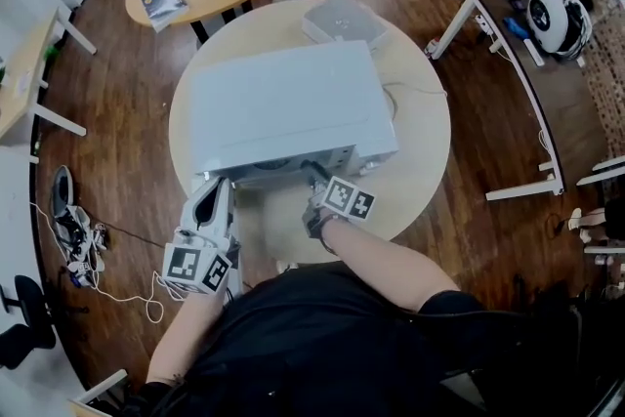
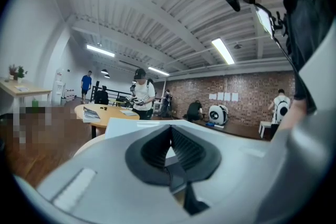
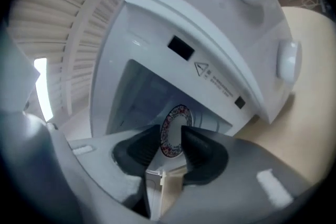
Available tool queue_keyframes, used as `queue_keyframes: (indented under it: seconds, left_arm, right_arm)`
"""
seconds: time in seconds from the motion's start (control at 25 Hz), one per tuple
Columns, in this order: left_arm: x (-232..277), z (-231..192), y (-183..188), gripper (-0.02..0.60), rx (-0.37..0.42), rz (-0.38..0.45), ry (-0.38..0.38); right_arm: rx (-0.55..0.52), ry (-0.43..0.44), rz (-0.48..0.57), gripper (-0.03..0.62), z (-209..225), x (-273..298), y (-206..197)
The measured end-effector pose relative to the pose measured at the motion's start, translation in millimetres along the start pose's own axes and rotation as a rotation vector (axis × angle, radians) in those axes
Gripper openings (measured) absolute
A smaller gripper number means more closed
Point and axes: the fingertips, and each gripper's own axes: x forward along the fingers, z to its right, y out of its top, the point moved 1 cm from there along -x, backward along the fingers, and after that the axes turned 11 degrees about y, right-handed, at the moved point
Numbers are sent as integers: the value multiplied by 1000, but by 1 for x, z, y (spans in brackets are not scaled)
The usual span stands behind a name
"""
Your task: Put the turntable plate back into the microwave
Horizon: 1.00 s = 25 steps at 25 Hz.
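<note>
**Microwave** [image 1: 283, 107]: white, standing mid-worktop [image 1: 420, 161]. The right gripper view looks into its open cavity [image 3: 139, 94]. The front panel carries two round knobs [image 3: 287, 60], a black rectangle, and a warning triangle [image 3: 202, 67] beside lines of small print too fine to read.

**Turntable plate** [image 3: 173, 123]: white, rim patterned in red and blue. It stands on edge between the right gripper's fingers, at the cavity mouth. Whether it has passed the threshold cannot be told.

**Right gripper** [image 3: 170, 136]: fingers about half apart, one on each side of the plate and apparently clamped on its rim. It is level with the microwave front in the head view [image 1: 314, 179].

**Left gripper** [image 2: 169, 131]: fingers drawn together at the tips, nothing between them. It is at the microwave's front left corner [image 1: 215, 188].

**White box** [image 1: 342, 20]: behind the microwave on the same worktop, contents not discernible.

**Marker cubes** [image 1: 349, 198]: black-and-white squares, no legible text.
</note>
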Motion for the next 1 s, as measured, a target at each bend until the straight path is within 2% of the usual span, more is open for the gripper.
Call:
queue_keyframes:
  seconds: [0.16,0.32,0.4,0.56,0.76,1.0]
  left_arm:
    - [5,12,-9,4,-6,-4,-23]
    - [13,22,-28,4,-14,-18,-33]
    - [18,31,-38,3,-2,-31,-49]
    - [23,61,-59,4,60,-62,-123]
    - [22,74,-70,3,51,-87,-154]
    - [16,69,-80,3,24,-89,-103]
  right_arm:
    - [-151,83,-46,118,-23,-31,21]
    - [-407,167,-113,58,-36,-72,38]
    - [-542,165,-141,9,-35,-92,42]
    - [-757,142,-183,3,-45,-112,44]
    - [-819,92,-102,2,-49,-119,49]
    - [-874,45,-39,2,-46,-139,65]
